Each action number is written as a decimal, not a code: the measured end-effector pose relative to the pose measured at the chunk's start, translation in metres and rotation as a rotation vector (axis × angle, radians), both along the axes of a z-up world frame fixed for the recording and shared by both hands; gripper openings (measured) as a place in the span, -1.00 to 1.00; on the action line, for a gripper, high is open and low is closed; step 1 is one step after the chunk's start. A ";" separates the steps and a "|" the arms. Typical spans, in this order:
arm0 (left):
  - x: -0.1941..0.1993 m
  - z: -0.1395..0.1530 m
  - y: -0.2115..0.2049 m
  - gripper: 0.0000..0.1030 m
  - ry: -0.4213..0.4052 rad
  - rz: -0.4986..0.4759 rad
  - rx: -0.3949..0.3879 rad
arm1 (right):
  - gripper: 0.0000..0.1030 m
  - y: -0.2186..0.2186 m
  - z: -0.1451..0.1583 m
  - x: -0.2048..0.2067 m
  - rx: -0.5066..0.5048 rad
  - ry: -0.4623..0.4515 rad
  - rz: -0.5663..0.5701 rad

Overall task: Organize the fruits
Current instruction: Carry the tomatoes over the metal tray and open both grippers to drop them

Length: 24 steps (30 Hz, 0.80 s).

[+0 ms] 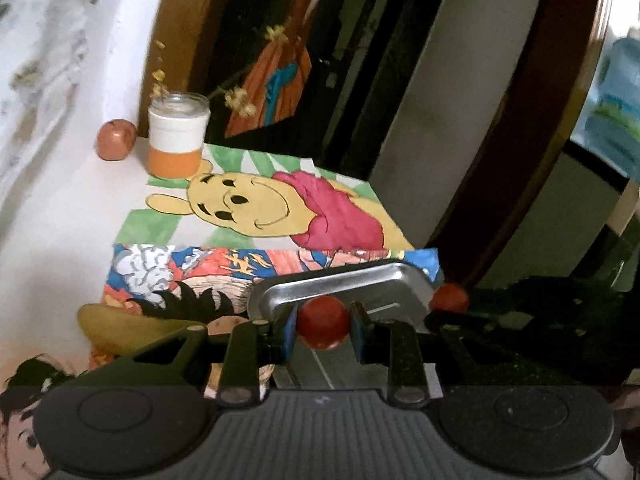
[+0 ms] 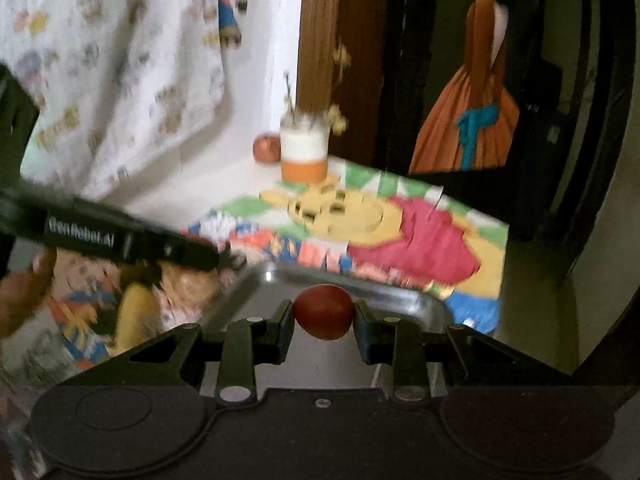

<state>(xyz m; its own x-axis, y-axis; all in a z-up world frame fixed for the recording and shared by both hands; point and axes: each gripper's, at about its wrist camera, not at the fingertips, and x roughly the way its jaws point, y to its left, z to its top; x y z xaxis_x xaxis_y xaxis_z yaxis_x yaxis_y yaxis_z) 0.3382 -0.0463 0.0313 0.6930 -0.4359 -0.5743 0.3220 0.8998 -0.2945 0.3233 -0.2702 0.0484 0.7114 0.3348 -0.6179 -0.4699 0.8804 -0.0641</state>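
Observation:
My left gripper (image 1: 323, 334) is shut on a small round red fruit (image 1: 323, 316), held over the near part of a steel tray (image 1: 340, 282). My right gripper (image 2: 323, 330) is shut on a second, darker red fruit (image 2: 323, 308) above the same tray (image 2: 404, 298). In the left wrist view this second fruit (image 1: 450, 298) shows at the tray's right corner. The left gripper's black body (image 2: 120, 236) crosses the left of the right wrist view, with a hand (image 2: 20, 300) behind it. A yellow fruit (image 1: 120, 326) lies left of the tray.
An apple (image 1: 115, 139) and a jar with an orange band and dried stems (image 1: 178, 136) stand at the far back by the wall. Coloured cartoon drawings (image 1: 280, 208) cover the table. The table's right edge (image 2: 500, 280) drops to the floor beside a dark doorway.

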 end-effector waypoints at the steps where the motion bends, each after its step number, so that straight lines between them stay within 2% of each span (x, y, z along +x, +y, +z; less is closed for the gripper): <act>1: 0.004 -0.003 -0.003 -0.41 0.002 -0.011 0.011 | -0.34 0.001 -0.007 0.003 -0.014 0.010 0.005; 7: 0.018 -0.021 -0.024 -0.41 0.012 -0.073 0.087 | -0.34 -0.001 -0.032 0.013 -0.055 0.057 0.019; 15: 0.022 -0.032 -0.046 -0.41 0.021 -0.108 0.219 | -0.33 -0.006 -0.039 0.012 -0.074 0.071 0.028; 20: 0.025 -0.035 -0.051 -0.41 0.036 -0.106 0.240 | -0.31 -0.008 -0.040 0.010 -0.062 0.066 0.023; 23: 0.024 -0.033 -0.050 -0.23 0.041 -0.094 0.229 | -0.28 -0.011 -0.037 0.007 -0.052 0.061 0.014; 24: 0.024 -0.031 -0.049 -0.03 0.044 -0.087 0.218 | -0.27 -0.013 -0.035 0.005 -0.047 0.058 0.009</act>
